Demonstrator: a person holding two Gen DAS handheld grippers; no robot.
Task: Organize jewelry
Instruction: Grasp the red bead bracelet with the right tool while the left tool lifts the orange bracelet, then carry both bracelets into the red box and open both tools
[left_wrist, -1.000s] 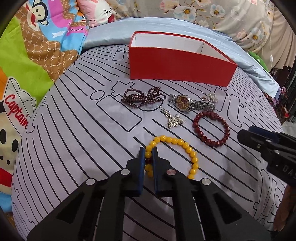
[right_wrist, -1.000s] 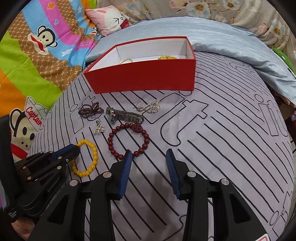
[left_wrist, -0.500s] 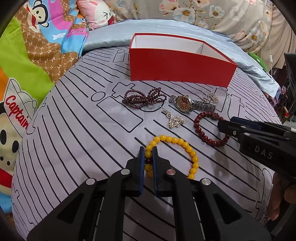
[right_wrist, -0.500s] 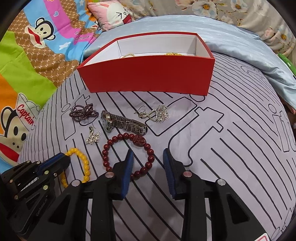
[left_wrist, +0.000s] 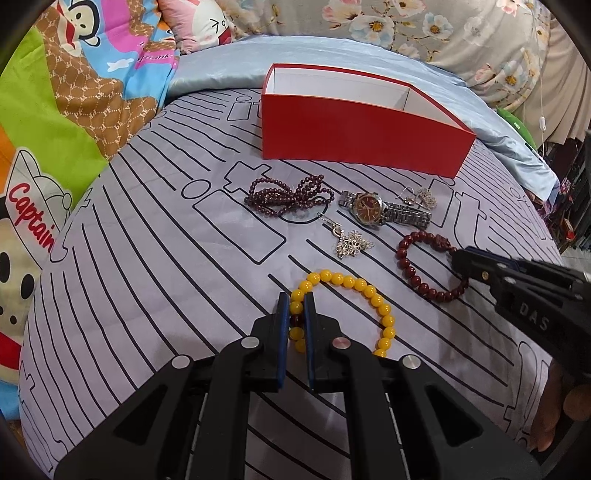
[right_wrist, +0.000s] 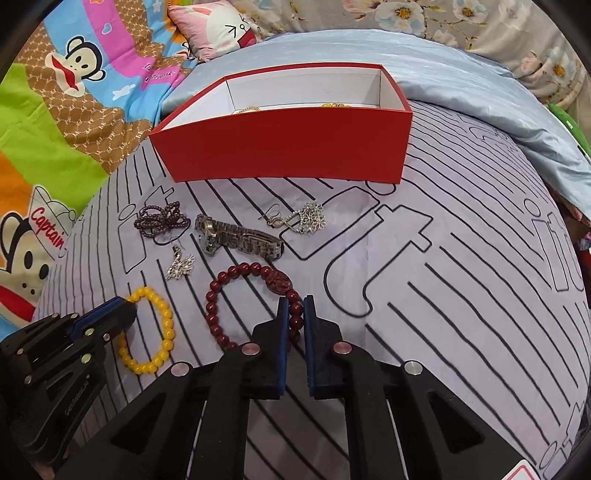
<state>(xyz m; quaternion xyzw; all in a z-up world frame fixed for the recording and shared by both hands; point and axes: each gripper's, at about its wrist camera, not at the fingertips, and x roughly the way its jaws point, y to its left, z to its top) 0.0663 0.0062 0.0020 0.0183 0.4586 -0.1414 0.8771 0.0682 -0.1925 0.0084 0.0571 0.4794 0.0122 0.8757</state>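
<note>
Your left gripper is clamped on the yellow bead bracelet, which lies on the grey sheet. Your right gripper pinches the dark red bead bracelet beside it. Beyond lie the watch and the red box.

Both views are evenly and brightly lit by soft, diffuse light; colours read clean and nothing is burnt out. The glossy blue satin sheet carries a mild sheen toward one o'clock. Shadows are faint: the red box throws only a thin dark line along its base. Focus is sharp at the centre. Fisheye bending curves the striped grey cloth strongly outward, and black vignette corners close in at eleven, one, five and seven o'clock.
</note>
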